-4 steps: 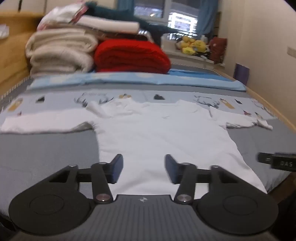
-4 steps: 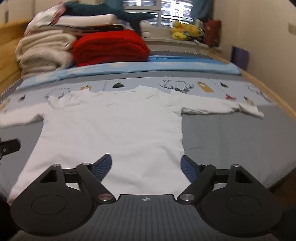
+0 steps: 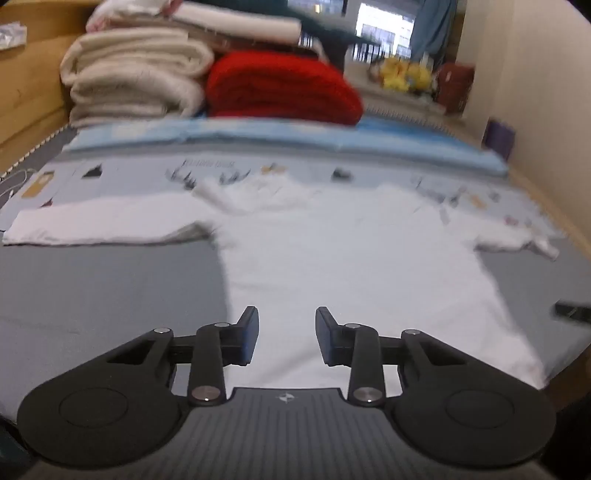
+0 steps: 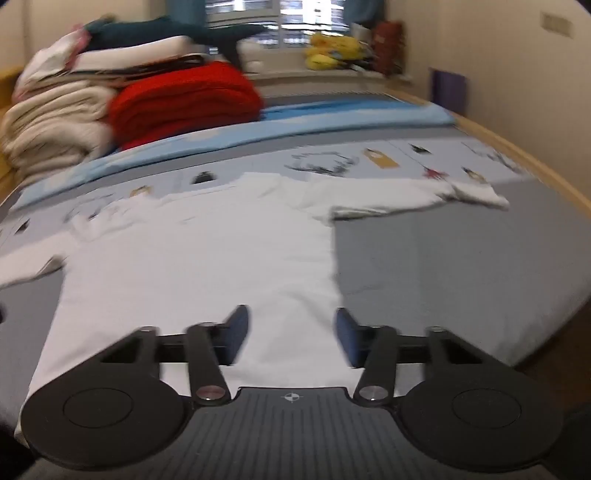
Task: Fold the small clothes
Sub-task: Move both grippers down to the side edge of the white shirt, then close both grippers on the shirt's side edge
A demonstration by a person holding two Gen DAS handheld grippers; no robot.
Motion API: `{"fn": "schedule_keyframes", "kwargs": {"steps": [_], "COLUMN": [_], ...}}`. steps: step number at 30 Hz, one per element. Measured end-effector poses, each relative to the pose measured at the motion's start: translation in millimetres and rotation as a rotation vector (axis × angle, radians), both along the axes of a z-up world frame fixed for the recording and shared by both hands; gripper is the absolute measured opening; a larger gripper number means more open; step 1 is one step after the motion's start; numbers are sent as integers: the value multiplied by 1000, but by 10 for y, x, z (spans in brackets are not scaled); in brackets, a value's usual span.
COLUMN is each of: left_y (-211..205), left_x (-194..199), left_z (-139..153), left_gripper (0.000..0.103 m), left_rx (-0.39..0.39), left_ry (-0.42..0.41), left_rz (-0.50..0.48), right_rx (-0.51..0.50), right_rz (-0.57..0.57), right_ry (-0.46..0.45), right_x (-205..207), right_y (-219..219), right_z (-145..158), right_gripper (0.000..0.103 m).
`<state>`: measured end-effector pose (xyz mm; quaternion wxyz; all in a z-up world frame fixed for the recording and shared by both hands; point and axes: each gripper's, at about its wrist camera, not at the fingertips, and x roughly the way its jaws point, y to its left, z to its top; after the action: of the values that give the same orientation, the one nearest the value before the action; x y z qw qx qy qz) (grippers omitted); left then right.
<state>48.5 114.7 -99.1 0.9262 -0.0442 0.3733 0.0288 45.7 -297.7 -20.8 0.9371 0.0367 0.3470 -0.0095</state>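
Grey bed (image 3: 110, 288) with white shirt (image 3: 332, 266) spread flat, seemingly folded blankets (image 3: 136, 85) stacked behind.

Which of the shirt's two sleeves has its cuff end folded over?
The wearer's-right-hand sleeve of the white shirt, nearer the wall: its cuff is flipped back. The other sleeve lies flat.

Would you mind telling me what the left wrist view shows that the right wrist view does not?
Only the left wrist view shows the left gripper, open, and the shirt's whole left sleeve. Only the right wrist view shows the right gripper, open, and a teal plush. Both show the white shirt, flat on the bed, and a red blanket.
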Motion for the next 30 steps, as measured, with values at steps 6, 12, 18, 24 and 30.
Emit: {"fn": "schedule_keyframes", "kwargs": {"steps": [6,12,18,24,30], "left_y": [438,565,536,472,459], "left_x": [-152,-316,-519,-704,-625], "left_z": [-655,-915,-673,-476,-661], "left_gripper": [38,37,4,5,14], "left_rx": [-83,-174,-202,-202,-299], "left_ry": [214,453,403,379,469], "left_rz": [80,160,180,190,217], "right_rx": [25,72,119,309,287], "right_rz": [-62,-134,-197,-178,-236], "right_ry": [136,325,404,213,341], "right_x": [249,397,409,245,262], "right_y": [-359,-598,-707,-854,-980], "right_z": [-275,-709,-895,-553,-763], "right_gripper": [43,49,42,0,4]}}
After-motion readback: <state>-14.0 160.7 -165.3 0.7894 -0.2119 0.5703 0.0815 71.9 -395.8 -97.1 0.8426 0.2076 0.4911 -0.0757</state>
